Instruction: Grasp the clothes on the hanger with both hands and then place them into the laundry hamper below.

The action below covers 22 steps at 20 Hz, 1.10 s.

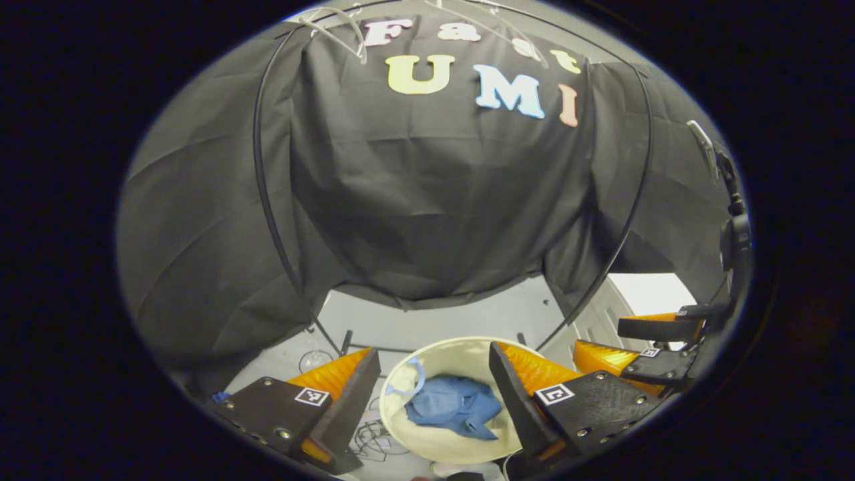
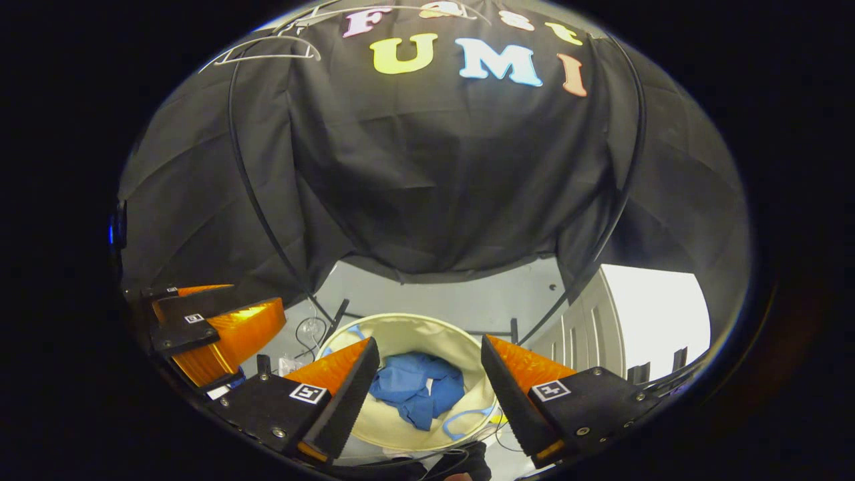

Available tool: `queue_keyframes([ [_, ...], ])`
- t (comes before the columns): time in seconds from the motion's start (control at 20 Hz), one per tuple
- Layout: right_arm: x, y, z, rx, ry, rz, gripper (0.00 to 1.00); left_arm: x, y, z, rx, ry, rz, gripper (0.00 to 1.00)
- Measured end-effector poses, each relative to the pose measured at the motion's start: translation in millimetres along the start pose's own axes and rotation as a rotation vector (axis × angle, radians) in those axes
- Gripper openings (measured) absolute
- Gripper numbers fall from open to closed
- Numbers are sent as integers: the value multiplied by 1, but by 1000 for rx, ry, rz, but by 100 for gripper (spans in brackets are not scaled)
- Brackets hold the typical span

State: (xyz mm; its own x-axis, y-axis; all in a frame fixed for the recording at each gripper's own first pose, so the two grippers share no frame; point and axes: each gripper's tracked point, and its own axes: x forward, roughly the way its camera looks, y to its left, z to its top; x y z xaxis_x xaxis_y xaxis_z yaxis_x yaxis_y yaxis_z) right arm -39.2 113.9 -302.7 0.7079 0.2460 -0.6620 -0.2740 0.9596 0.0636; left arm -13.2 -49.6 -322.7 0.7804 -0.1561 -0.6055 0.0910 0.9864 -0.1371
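Clothes already down in hamper at 6 o'clock, hangers bare at 12, left gripper and right gripper spread, holding nothing.

The left gripper hangs above the laundry hamper, fingers spread wide, nothing between them. The right gripper hovers over the same hamper, beside its partner, jaws likewise parted and empty, both pointing down toward it.

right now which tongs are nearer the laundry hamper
Right, narrowly: the laundry hamper looks slightly larger between the right tongs. The left tongs hover beside them, both open above it.
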Motion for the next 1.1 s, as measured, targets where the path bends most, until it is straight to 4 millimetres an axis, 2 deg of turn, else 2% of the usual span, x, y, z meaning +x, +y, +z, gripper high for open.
queue_keyframes([
  [0.1,-16,-11,23,20,-63,-32,95,-14,-2,34,11,-79,-13,89],
  [0.2,-33,-18,50,53,-129,-39,95,-29,-2,70,13,-159,-15,100],
  [0.35,-55,-38,91,61,-235,-66,95,-58,-10,125,3,-281,-9,100],
  [0.4,-64,-47,104,70,-269,-73,95,-68,-13,139,5,-315,-2,95],
  [0.45,-75,-52,117,81,-304,-70,95,-78,-16,151,6,-347,3,100],
  [0.55,-101,-60,143,91,-374,-69,93,-101,-25,176,6,-413,10,100],
  [0.6,-114,-67,151,88,-407,-70,95,-113,-31,188,9,-447,16,100],
  [0.65,-128,-74,159,85,-437,-74,93,-125,-33,197,12,-473,25,100],
  [0.7,-142,-80,164,86,-461,-78,95,-137,-36,204,10,-487,30,100],
  [0.85,-189,-103,174,89,-540,-98,93,-177,-58,217,-2,-537,20,100],
  [1.0,-229,-120,179,66,-603,-112,95,-222,-78,222,15,-591,22,100],
  [1.05,-239,-126,181,59,-619,-116,92,-235,-86,222,20,-603,17,100],
  [1.1,-250,-134,182,53,-633,-123,95,-245,-90,222,27,-611,19,100],
])
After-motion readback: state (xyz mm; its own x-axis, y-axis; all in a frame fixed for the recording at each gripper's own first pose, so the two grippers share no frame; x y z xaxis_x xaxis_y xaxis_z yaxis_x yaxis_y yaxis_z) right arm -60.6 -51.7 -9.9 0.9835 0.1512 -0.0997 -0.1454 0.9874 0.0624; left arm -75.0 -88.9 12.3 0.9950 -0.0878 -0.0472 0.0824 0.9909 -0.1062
